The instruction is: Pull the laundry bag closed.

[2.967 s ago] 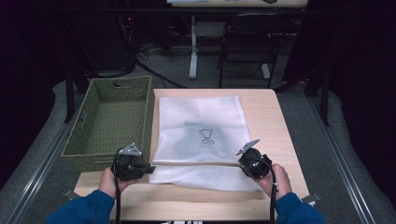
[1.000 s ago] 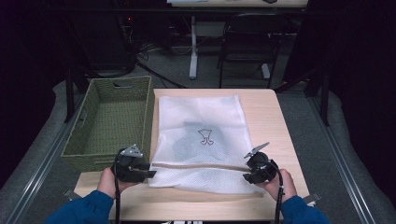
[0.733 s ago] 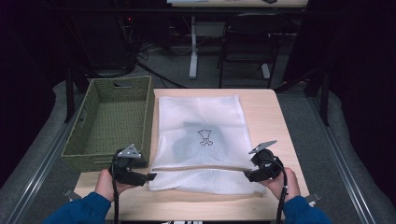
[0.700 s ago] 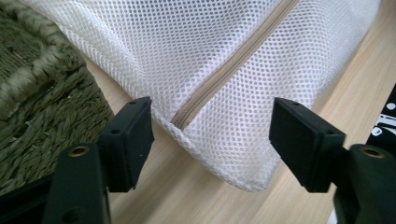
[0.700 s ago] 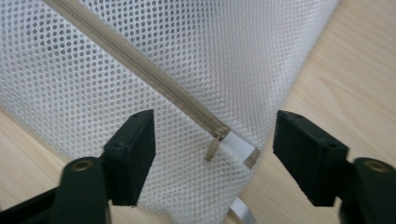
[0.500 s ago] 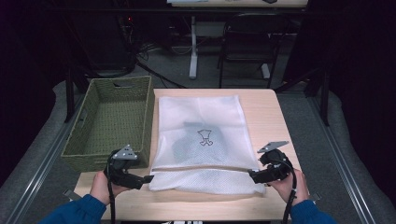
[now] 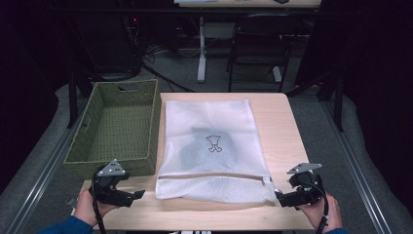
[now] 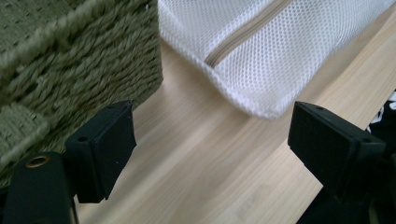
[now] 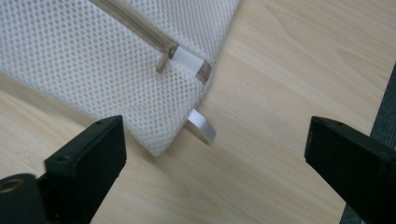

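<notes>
Left claw (image 7: 138, 195): jaws spread, empty, just off near left corner of mesh laundry bag (image 7: 210, 148). Right claw (image 7: 279, 196): likewise spread, empty, by zipper pull (image 9: 187, 59). Bag flat on table (image 7: 287, 136), zipped, probably released. Small dark emblem, no legible writing. Woven basket (image 7: 117, 127) alongside.

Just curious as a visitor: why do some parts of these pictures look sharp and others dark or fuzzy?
High view: the light wooden table is lit, the room behind dark. Left gripper view: the green woven basket looks soft and blurred. Right gripper view: the white mesh laundry bag is crisp, its weave distinct.
</notes>
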`<state>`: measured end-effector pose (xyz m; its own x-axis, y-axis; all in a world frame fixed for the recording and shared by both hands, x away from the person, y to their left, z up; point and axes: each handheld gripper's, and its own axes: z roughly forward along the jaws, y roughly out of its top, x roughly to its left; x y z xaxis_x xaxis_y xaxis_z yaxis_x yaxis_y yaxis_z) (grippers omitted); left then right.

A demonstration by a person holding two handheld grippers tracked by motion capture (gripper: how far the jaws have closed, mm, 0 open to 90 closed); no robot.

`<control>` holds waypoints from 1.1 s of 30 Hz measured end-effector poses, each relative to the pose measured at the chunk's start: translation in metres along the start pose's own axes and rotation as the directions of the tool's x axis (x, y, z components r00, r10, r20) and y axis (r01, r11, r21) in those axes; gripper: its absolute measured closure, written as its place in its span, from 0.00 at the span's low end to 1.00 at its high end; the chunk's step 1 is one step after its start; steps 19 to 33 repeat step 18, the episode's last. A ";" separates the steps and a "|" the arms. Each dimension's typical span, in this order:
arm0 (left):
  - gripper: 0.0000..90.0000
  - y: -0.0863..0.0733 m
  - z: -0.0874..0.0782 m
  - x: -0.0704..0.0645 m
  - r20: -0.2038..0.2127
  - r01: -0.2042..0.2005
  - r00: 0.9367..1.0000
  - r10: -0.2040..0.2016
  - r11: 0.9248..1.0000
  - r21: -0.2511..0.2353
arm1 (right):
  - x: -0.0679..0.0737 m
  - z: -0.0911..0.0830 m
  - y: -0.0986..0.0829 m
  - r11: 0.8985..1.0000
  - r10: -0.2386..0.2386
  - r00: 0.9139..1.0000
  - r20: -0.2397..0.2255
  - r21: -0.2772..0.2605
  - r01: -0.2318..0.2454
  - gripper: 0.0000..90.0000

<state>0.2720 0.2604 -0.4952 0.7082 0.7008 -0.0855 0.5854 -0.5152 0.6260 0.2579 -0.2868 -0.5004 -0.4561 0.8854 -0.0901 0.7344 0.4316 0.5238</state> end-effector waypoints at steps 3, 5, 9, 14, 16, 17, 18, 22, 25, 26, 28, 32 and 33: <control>0.16 -0.007 -0.003 0.001 -0.014 0.006 1.000 -0.006 1.000 0.003 | -0.001 0.001 -0.006 1.000 0.006 1.000 0.013 0.008 -0.006 0.01; 0.16 -0.009 -0.004 0.000 -0.020 0.008 1.000 -0.008 1.000 0.005 | -0.001 0.001 -0.007 1.000 0.013 1.000 0.012 0.006 -0.013 0.00; 0.16 -0.012 -0.005 -0.001 -0.034 -0.011 0.999 0.012 1.000 0.012 | -0.003 0.001 -0.010 1.000 0.019 1.000 0.015 0.004 -0.019 0.00; 0.16 -0.011 -0.003 0.001 -0.021 -0.008 1.000 0.009 1.000 0.015 | -0.003 0.003 -0.011 1.000 0.019 1.000 0.017 0.010 -0.019 0.00; 0.16 -0.011 -0.002 0.001 -0.020 -0.007 1.000 0.007 1.000 0.015 | -0.004 0.004 -0.011 1.000 0.020 1.000 0.016 0.010 -0.020 0.00; 0.16 -0.011 -0.002 0.001 -0.020 -0.007 1.000 0.007 1.000 0.015 | -0.004 0.004 -0.011 1.000 0.020 1.000 0.016 0.010 -0.020 0.00; 0.16 -0.011 -0.002 0.001 -0.019 -0.006 1.000 0.007 1.000 0.016 | -0.005 0.005 -0.011 1.000 0.018 1.000 0.021 0.013 -0.018 0.00; 0.16 -0.011 -0.002 0.001 -0.019 -0.006 1.000 0.007 1.000 0.016 | -0.005 0.005 -0.011 1.000 0.018 1.000 0.021 0.013 -0.018 0.00; 0.16 -0.011 -0.002 0.001 -0.019 -0.006 1.000 0.007 1.000 0.016 | -0.005 0.005 -0.011 1.000 0.018 1.000 0.021 0.013 -0.018 0.00; 0.16 -0.011 -0.002 0.001 -0.019 -0.006 1.000 0.007 1.000 0.016 | -0.005 0.005 -0.011 1.000 0.018 1.000 0.021 0.013 -0.018 0.00; 0.16 -0.011 -0.002 0.001 -0.019 -0.006 1.000 0.007 1.000 0.016 | -0.005 0.005 -0.011 1.000 0.018 1.000 0.021 0.013 -0.018 0.00; 0.16 -0.011 -0.002 0.001 -0.019 -0.006 1.000 0.007 1.000 0.016 | -0.005 0.005 -0.011 1.000 0.018 1.000 0.021 0.013 -0.018 0.00; 0.16 -0.011 -0.002 0.001 -0.019 -0.006 1.000 0.007 1.000 0.016 | -0.005 0.005 -0.011 1.000 0.018 1.000 0.021 0.013 -0.018 0.00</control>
